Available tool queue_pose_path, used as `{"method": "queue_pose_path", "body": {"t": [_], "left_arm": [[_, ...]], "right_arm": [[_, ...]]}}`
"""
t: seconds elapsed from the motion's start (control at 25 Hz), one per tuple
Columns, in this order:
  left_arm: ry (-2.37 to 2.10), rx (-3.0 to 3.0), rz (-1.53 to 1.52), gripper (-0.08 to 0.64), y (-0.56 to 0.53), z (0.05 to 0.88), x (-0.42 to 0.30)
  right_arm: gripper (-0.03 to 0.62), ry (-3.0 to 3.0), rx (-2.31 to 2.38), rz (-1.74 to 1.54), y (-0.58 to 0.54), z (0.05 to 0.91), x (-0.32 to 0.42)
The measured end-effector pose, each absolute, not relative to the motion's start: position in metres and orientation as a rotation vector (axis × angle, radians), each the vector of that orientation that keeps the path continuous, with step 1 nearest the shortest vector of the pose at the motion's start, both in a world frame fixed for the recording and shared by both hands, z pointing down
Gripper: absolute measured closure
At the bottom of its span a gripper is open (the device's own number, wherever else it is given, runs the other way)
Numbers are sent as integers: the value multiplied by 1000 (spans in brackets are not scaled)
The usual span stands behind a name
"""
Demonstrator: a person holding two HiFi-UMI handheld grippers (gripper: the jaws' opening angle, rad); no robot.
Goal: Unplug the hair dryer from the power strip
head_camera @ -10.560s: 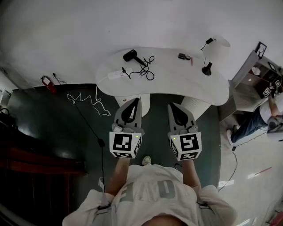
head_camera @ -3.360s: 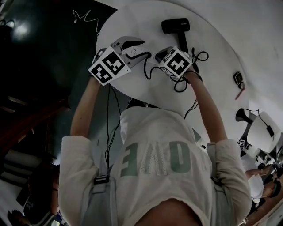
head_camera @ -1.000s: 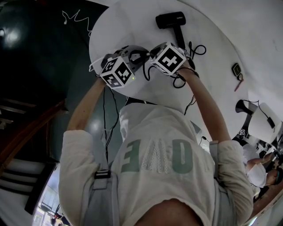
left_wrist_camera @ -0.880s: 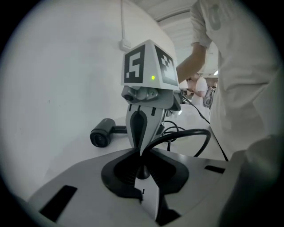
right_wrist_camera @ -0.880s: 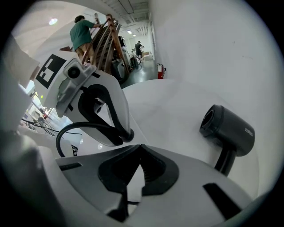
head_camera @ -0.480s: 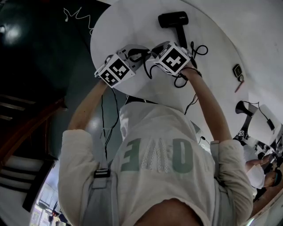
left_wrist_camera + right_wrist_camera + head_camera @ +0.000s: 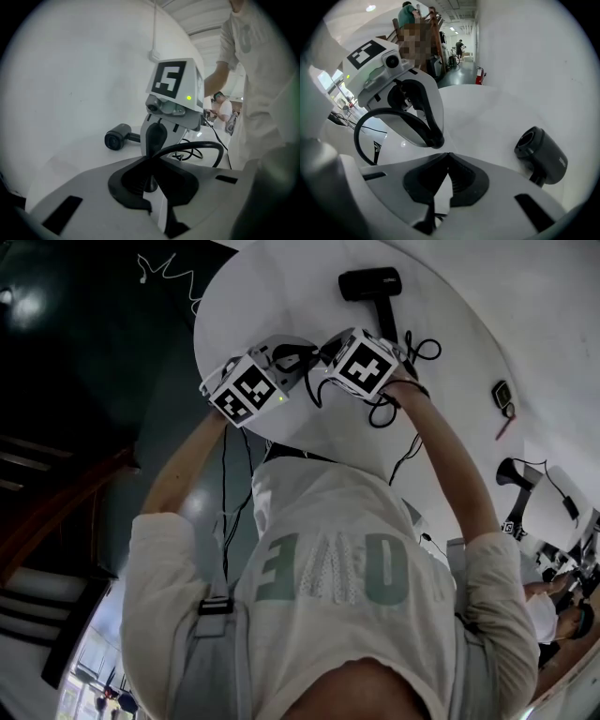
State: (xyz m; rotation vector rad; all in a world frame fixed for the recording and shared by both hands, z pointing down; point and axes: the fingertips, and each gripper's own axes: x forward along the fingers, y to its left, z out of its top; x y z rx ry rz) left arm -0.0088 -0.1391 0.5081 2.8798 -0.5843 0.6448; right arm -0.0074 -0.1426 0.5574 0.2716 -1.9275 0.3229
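Since the left gripper (image 7: 151, 159) is clamped on the black cord (image 7: 195, 143) and the right gripper (image 7: 447, 153) is pinched shut beside it, a hard tug could strain the cord or slip off it, with the hair dryer (image 7: 368, 282) lying farther along the table (image 7: 450, 343).

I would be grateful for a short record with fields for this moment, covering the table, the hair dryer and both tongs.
surface: white table
hair dryer: black, lying on the table beyond both tongs, untouched
cord: black, arcs out from the left tongs' tips
left tongs: closed on the cord
right tongs: tips together, nothing seen gripped, close beside the left tongs
plug state: cannot tell; power strip not in clear view
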Motion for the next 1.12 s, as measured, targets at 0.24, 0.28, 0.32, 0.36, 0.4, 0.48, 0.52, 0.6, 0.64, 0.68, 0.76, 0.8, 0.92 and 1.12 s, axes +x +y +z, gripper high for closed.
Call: {"method": "queue_pose_path", "body": {"t": [0.24,0.28,0.32,0.36,0.4,0.48,0.52,0.6,0.64,0.68,0.76,0.8,0.92,1.12], "left_arm": [[-791,3158,295,517,-183,384,2],[-810,3211,233,515,-189,362,3],[-815,3240,203,515,-191,350,2],[-819,3253,209,515,-191,348,-1],[-825,3252,228,515,-191,350,-6],[-833,3230,247,515,-190,355,-13],[-837,3220,252,515,-188,358,-16],[-840,3208,254,515,-184,361,-18],[-839,3203,249,515,-183,362,-19],[-838,3200,244,515,-182,362,-19],[-836,3201,239,515,-181,361,-17],[-834,3200,235,515,-181,360,-16],[-827,3181,211,515,-180,358,-12],[-835,3165,198,515,-178,355,-12]], "right_arm": [[573,-1979,278,352,-145,557,-12],[572,-2003,271,373,-139,556,-13],[572,-2011,263,382,-134,559,-11],[572,-2003,262,379,-135,561,-7],[572,-1992,264,373,-138,563,-4],[572,-1985,273,368,-144,562,-4],[572,-1986,274,370,-145,561,-5],[572,-1986,268,369,-143,561,-7],[572,-1984,265,364,-143,561,-9],[572,-1982,264,360,-143,561,-10],[572,-1982,267,355,-143,561,-11],[572,-1983,270,353,-143,561,-10],[572,-1988,284,344,-143,560,-9],[572,-1965,314,352,-144,559,-8]]}}
